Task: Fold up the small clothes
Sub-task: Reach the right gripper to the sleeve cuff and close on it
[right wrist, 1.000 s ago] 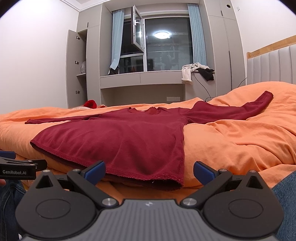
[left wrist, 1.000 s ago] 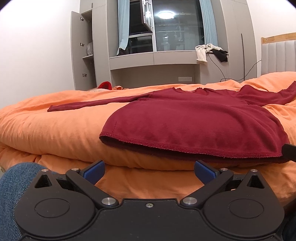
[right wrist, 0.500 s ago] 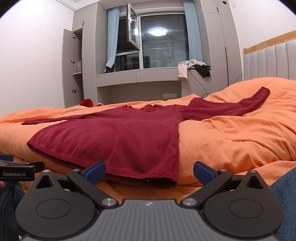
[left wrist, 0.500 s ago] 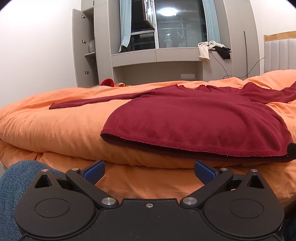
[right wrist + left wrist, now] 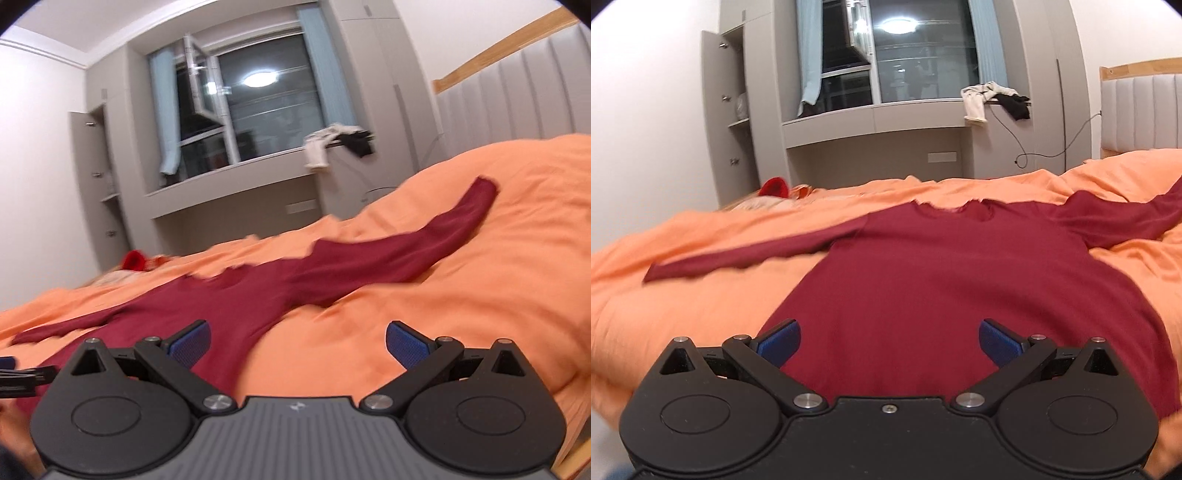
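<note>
- Duvet (image 5: 701,306), orange and soft, spread under and ahead of both grippers; puffy ridges to the right of the right gripper.
- Shirt (image 5: 942,295), dark red, long-sleeved, lying flat on the duvet with the neck far ahead and the hem nearest; body directly ahead of and beneath the left gripper, ahead and to the left of the right one.
- Right sleeve (image 5: 424,243) stretched out ahead of the right gripper, running up and to the right, cuff at the far end.
- Left sleeve (image 5: 738,258) stretched out ahead and to the left of the left gripper.
- Left gripper (image 5: 888,338) spread wide, nothing between the blue pads, hanging over the lower body of the shirt; contact with the cloth not clear.
- Right gripper (image 5: 295,338) also spread wide and empty, over the shirt's right edge, left pad above cloth, right pad above bare duvet.
- Likely step: reaching for a first fold, probably a sleeve or side brought inward; fold not yet begun.
- Best done by lowering the pads onto one layer pair at a seam or cuff, pinching shirt only, not duvet.
- Worth lifting low and carrying the sleeve across the body without dragging the rest.
- Risk: soft bedding bunching into the pinch; thin knit slipping or wrinkling.
</note>
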`<state>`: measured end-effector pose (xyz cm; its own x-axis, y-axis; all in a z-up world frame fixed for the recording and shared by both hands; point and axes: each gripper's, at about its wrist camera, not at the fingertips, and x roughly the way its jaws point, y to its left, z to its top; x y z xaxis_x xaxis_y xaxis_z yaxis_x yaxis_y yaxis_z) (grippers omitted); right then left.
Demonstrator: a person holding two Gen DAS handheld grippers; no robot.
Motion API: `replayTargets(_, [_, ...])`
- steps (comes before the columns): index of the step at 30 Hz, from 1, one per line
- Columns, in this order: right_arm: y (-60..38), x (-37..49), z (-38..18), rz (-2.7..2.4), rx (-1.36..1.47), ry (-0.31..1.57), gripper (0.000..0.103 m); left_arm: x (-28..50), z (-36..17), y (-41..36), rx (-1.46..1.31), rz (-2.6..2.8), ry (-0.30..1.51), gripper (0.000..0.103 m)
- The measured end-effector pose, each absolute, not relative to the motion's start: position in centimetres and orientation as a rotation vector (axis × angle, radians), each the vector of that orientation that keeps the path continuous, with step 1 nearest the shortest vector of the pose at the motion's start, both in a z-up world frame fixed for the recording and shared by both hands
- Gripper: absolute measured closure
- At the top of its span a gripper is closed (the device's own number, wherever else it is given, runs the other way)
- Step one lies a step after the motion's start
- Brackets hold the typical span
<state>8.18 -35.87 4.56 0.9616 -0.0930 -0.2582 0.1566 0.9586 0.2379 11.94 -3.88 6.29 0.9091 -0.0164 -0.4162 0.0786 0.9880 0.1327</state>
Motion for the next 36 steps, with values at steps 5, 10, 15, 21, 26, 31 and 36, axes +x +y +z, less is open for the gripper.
replayTargets(5, [-42.5,13.8,5.8,-0.249,0.307,0.26,0.0,18.0,7.9,-6.9,0.169,-0.083,0.433,0.0])
replayTargets(10, [-48.5,19.5,5.7,-0.402,0.396,0.298,0.0,24.2,8.0,-9.3,0.198,-0.099,0.449,0.0])
replayTargets(15, [-53.3,24.3,4.5,-0.45,0.458,0.311,0.0,28.1,6.8,-10.5,0.203,-0.124,0.402,0.0])
replayTargets(21, [-58.0,26.9,2.8,-0.489,0.54,0.241,0.0,30.3,4.5,-10.1,0.143,-0.128,0.463,0.0])
replayTargets(26, [-60.5,28.6,1.8,-0.527,0.599,0.196,0.017,31.0,3.5,-9.9,0.143,-0.132,0.489,0.0])
replayTargets(31, [-61.4,30.3,1.2,-0.61,0.559,0.165,0.032,31.0,3.2,-9.1,0.116,-0.135,0.521,0.0])
replayTargets(36, [-62.1,30.7,0.5,-0.643,0.609,0.147,0.096,30.9,3.3,-8.8,0.109,-0.13,0.531,0.0])
